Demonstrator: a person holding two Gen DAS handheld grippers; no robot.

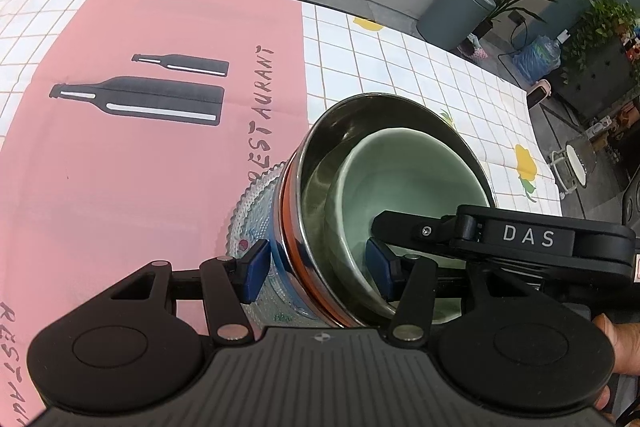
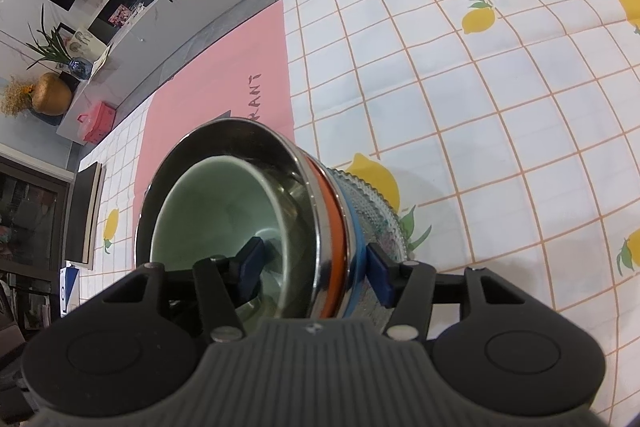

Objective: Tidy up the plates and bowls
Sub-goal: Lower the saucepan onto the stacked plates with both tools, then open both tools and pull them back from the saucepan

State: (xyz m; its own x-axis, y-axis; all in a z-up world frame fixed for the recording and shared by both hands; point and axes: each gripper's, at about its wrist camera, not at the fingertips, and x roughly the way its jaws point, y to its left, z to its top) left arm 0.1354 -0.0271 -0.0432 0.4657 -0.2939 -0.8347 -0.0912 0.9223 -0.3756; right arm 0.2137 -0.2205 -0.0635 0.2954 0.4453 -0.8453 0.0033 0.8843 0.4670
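While our left gripper (image 1: 318, 269) straddles the stack's near wall, pads not visibly pressing, our right gripper (image 2: 314, 269) does the same opposite, jaws parted. Between them, the green bowl (image 1: 404, 179) sits inside the steel bowl (image 1: 320, 163), atop the glass plate (image 1: 252, 219), on the pink mat (image 1: 140, 167) and checked cloth (image 2: 500, 127).

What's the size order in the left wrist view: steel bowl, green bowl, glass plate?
1. steel bowl
2. green bowl, nested inside it
Glass plate: mostly hidden beneath the stack, so unranked.
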